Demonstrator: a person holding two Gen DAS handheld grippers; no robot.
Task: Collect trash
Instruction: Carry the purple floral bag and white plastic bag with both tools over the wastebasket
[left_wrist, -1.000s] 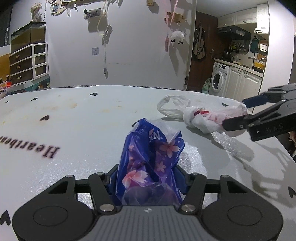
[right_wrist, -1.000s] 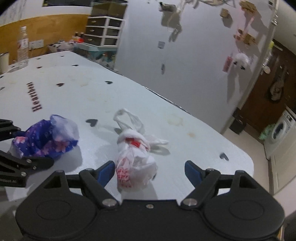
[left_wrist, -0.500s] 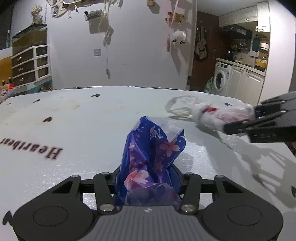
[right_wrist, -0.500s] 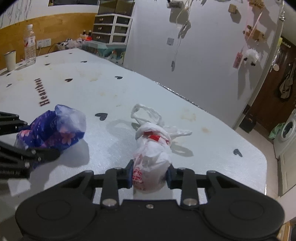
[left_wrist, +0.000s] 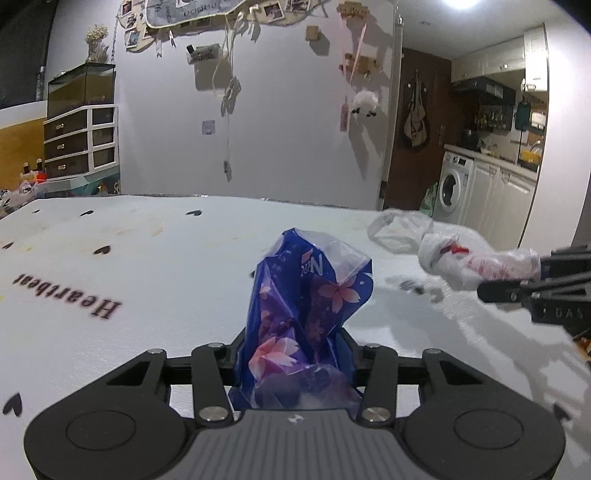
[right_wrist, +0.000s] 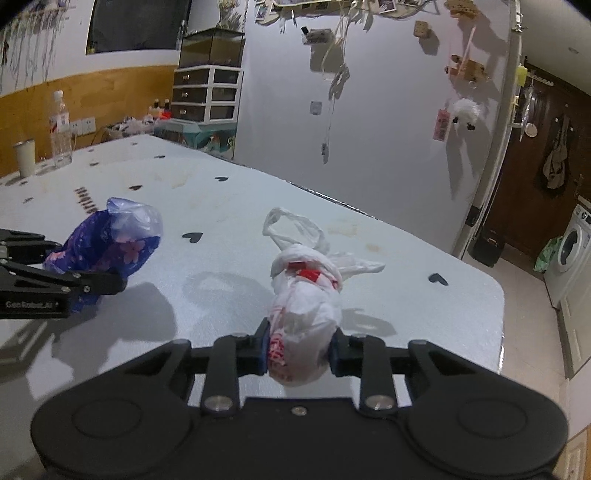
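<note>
pale, heart-printed table (right_wrist: 229, 206) fills both views, stained in spots, with "heartbeat" lettered toward 9 o'clock in the left wrist view. nothing else of the trash lies loose on it that i can see; no bin shows in either view.

next in size, the blue flowered bag (left_wrist: 306, 314), crumpled thin plastic with a clear film end at 12 o'clock. it sits upright between the fingers of the left gripper (left_wrist: 295, 354), whose jaws are closing on its lower half, the pads pressing its sides. in the right wrist view it shows at 9 o'clock, lifted a little over its shadow.

then the white bag (right_wrist: 303, 306), knotted, with red print and a loose loop handle toward 12 o'clock. the right gripper (right_wrist: 297, 350) has its jaws nearly together, pinching the bag's near end so the plastic bulges beyond the pads; its shadow below suggests it hangs just off the table.

both look light, soft and slick: they will squash rather than resist, and film can slide out of a shallow pinch. the safest hold is likely deep across the bunched body or at the knot, not on the loose loop or clear film.
</note>
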